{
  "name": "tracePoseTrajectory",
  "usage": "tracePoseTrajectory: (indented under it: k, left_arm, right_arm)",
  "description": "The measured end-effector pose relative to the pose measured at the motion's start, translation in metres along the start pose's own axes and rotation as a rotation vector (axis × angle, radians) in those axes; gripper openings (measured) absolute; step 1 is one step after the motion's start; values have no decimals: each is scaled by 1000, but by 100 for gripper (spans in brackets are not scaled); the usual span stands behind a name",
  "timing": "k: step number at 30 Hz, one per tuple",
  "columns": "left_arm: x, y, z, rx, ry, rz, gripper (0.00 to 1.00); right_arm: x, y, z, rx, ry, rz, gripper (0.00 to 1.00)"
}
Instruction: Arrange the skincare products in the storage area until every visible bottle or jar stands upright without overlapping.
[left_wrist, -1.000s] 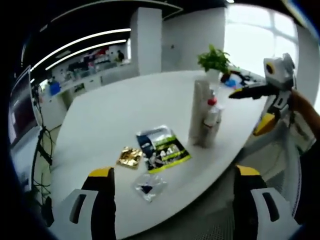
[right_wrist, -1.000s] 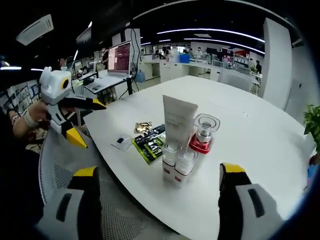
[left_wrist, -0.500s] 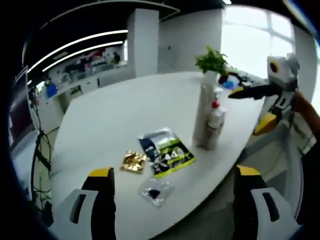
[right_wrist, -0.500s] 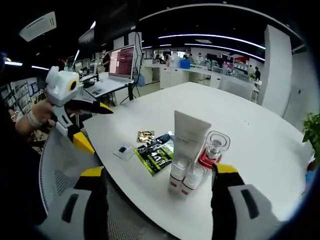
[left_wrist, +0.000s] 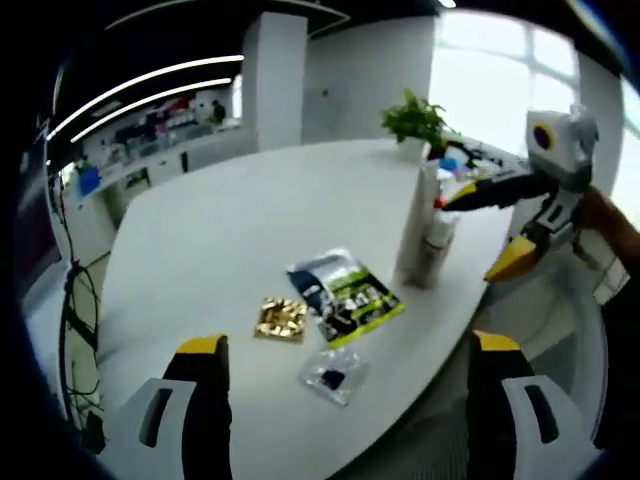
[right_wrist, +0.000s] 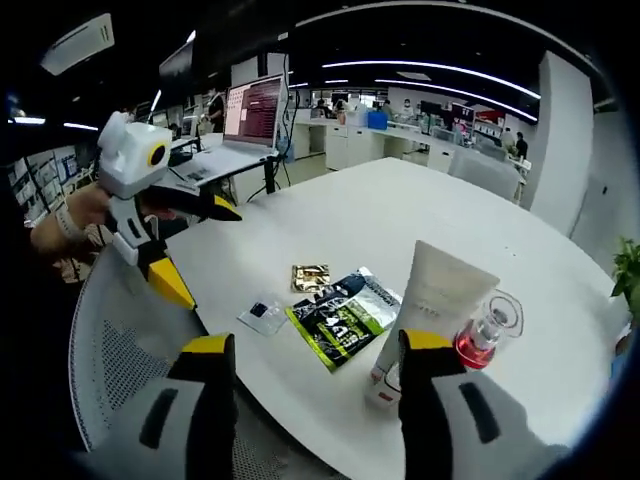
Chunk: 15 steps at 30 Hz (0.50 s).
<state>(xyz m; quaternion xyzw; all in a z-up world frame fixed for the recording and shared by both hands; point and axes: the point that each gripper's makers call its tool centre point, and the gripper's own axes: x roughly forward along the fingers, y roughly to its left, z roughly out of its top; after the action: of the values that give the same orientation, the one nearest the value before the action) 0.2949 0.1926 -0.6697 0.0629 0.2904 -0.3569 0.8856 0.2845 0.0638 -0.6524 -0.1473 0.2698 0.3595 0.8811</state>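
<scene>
We hold both the left gripper (left_wrist: 345, 385) and right gripper (right_wrist: 315, 385) wide and empty; the tube (right_wrist: 432, 305) and bottles (right_wrist: 488, 330) cluster near the table's (right_wrist: 400, 215) right edge, so we approach slowly.

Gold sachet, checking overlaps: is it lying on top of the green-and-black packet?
No, the gold sachet lies flat beside the green-and-black packet, not on it.

Table (left_wrist: 250, 210) is smooth matt white, the gold sachet (left_wrist: 281, 317) crinkly foil, the green-black pouch (left_wrist: 347, 297) glossy plastic, the tube (right_wrist: 436, 300) matt, the red-based bottle (right_wrist: 486, 330) clear and glassy.
</scene>
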Motion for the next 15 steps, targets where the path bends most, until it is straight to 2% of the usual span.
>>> tracePoseTrajectory:
  k: [10,13,15]
  left_arm:
    - [8,12,-3,0,-1,-50,97]
    - [10,15,-6,2,9,-66,97]
    - [12,18,-7,-3,9,-79,97]
  right_arm:
    - [36,10,-12,39,96,-15,52]
    - [44,8,-18,15,149,-61,53]
    - [50,8,-20,23,157,-73,53]
